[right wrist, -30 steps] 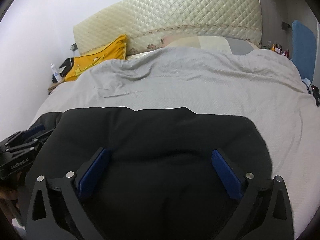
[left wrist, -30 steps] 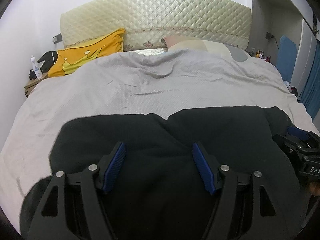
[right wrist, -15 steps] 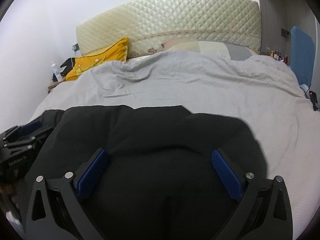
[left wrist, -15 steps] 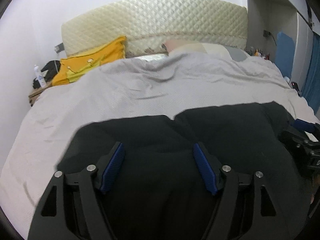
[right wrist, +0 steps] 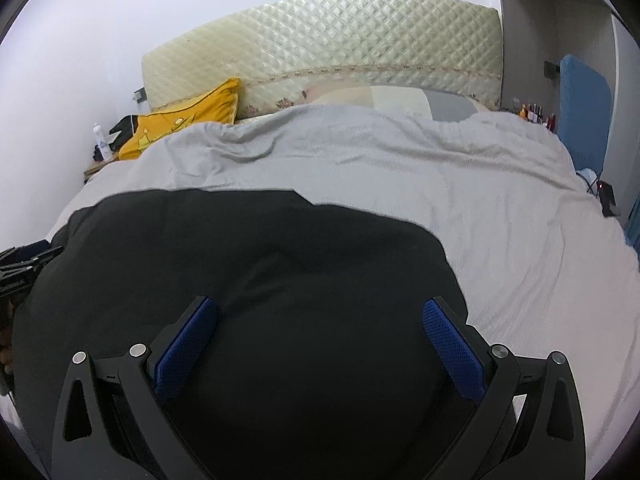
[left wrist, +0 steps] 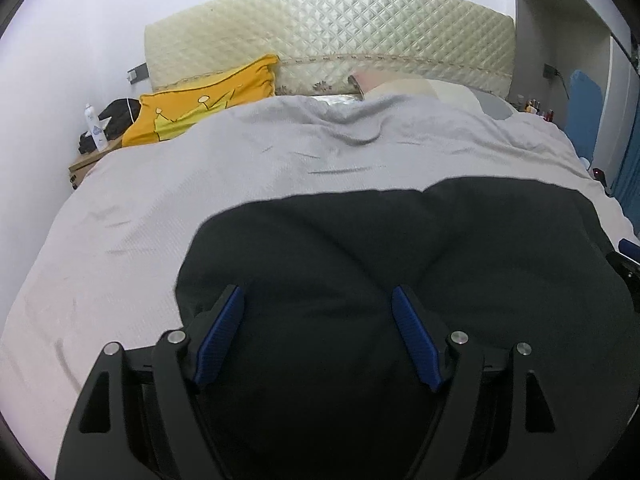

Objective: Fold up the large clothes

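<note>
A large black garment (left wrist: 400,264) lies spread on the near part of the bed and also fills the lower right wrist view (right wrist: 248,280). My left gripper (left wrist: 318,300) is open, its blue-padded fingers (left wrist: 220,340) over the garment's left part. My right gripper (right wrist: 320,312) is open wide over the garment's right part, near its right edge. The right gripper's body shows at the right edge of the left wrist view (left wrist: 626,268); the left gripper's body shows at the left edge of the right wrist view (right wrist: 24,264). Neither holds cloth.
A grey bedspread (left wrist: 280,168) covers the bed. A yellow pillow (left wrist: 200,108) and a quilted cream headboard (left wrist: 340,36) are at the far end. A nightstand with a bottle (left wrist: 94,128) stands far left. A blue board (right wrist: 582,112) leans at the right wall.
Both grippers shifted a little relative to the garment; its left edge now sits closer to the left gripper's fingers. Both grippers stay open.
</note>
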### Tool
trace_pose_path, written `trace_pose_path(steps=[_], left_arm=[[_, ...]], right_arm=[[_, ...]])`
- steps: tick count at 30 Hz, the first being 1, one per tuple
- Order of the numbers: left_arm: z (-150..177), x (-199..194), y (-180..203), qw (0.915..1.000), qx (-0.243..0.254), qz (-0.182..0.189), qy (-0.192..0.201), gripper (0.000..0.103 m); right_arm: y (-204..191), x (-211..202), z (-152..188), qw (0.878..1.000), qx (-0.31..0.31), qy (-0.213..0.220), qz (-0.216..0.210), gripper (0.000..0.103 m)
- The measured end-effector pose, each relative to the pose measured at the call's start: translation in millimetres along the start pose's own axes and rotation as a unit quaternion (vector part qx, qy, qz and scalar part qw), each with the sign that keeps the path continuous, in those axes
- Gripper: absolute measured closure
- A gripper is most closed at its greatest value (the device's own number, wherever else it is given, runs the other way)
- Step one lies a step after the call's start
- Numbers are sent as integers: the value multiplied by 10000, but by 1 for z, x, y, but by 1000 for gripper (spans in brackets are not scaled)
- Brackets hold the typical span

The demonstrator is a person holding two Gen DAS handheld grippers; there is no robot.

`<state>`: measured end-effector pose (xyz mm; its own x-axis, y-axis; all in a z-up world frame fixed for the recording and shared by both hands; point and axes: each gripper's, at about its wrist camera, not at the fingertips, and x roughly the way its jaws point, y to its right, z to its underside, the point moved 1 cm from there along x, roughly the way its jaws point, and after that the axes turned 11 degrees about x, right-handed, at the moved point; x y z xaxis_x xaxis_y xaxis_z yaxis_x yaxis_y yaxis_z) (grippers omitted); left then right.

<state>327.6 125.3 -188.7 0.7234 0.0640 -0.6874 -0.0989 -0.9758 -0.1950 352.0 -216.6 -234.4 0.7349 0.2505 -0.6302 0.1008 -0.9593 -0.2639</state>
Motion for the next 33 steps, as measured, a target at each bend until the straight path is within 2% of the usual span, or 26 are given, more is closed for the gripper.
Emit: trace_pose_path(steps=[11, 16, 21, 24, 26, 30, 33], left_arm=[[18, 1, 10, 9999, -77, 134, 3, 26], [17, -4, 9, 9997, -239, 52, 74, 21], [9, -20, -2, 9962, -778, 379, 55, 18], [3, -41, -7, 9936, -1025, 442, 151, 12], [-6, -59, -9, 9922, -1128, 453, 269, 1], [-31, -106, -11, 9885, -1231, 623, 622, 0], [-51, -147, -11, 9887, -1118, 576, 813, 0]], right_arm=[[-3, 3, 24, 9999, -79, 78, -57, 0], [-1, 2, 23, 10000, -10, 52, -28, 0], [-1, -12, 10, 9999, 91, 97, 3, 0], [-2, -34, -5, 9994, 249, 202, -91, 0], [-6, -52, -17, 9989, 290, 331, -165, 0], [-19, -109, -53, 9966, 154, 713, -373, 0], [-23, -155, -77, 9930, 184, 1082, -433, 0]])
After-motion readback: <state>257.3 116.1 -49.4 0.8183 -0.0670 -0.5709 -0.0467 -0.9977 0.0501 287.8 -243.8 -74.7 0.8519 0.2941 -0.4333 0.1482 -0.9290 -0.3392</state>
